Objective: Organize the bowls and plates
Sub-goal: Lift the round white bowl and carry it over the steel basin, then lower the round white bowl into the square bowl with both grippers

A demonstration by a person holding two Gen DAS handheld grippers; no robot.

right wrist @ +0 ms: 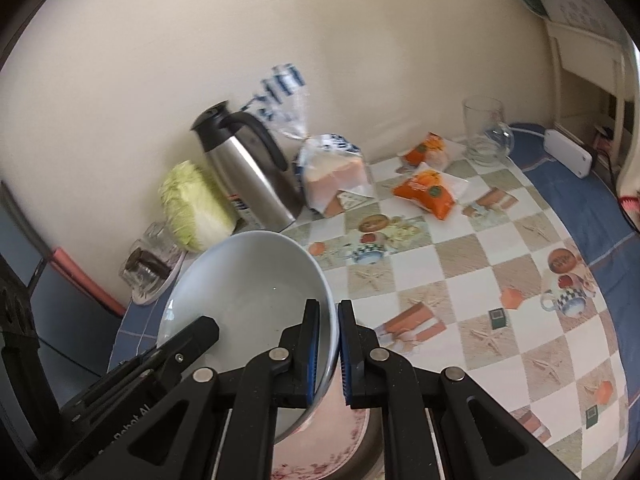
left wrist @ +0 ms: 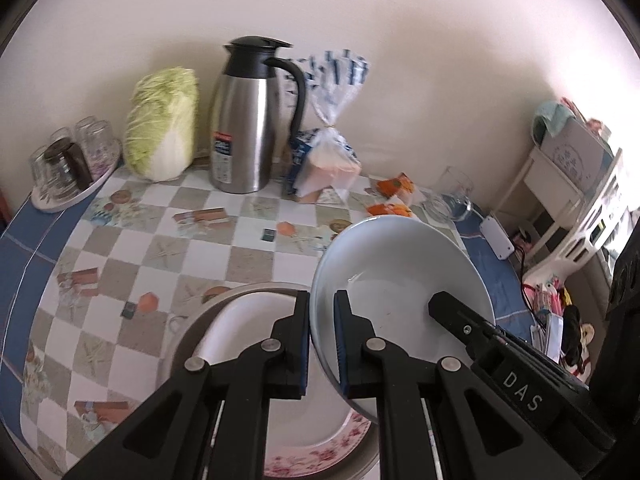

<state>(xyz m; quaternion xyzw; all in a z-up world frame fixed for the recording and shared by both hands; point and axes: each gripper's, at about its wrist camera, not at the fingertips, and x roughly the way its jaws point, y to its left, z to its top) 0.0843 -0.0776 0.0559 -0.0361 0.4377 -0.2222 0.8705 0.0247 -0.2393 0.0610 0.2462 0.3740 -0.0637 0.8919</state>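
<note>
Both grippers hold one pale blue-white bowl [left wrist: 400, 280] by opposite sides of its rim: the left gripper [left wrist: 322, 344] has its jaws nearly closed with the bowl's wall pinched between the blue pads, and the right gripper [right wrist: 329, 354] clamps the other side the same way, one finger inside the bowl and one outside. The bowl is tilted and lifted clear, directly above one floral-rimmed plate [left wrist: 320, 456] that lies at the near edge of the table [left wrist: 160, 248]; that plate in turn rests on a darker, grey-rimmed dish [left wrist: 192, 328], of which only an arc shows. Beyond the plate the checked tablecloth is bare across the middle of the table, giving open room toward the far edge, and the right side of the table is likewise free up to its blue border. Along the far edge, against the wall, stand one head of cabbage [left wrist: 164, 124], one steel thermos jug [left wrist: 248, 120] and one bag of sliced bread [left wrist: 332, 160], close together. To their right lie two orange snack packets [right wrist: 426, 192], one behind the other, and one clear glass mug [right wrist: 484, 132] near the far right corner, with a white power adapter [right wrist: 568, 152] just beside it on the border. At the far left corner a small tray [left wrist: 76, 188] carries several upturned glasses [left wrist: 64, 160]; their exact number cannot be told.
</note>
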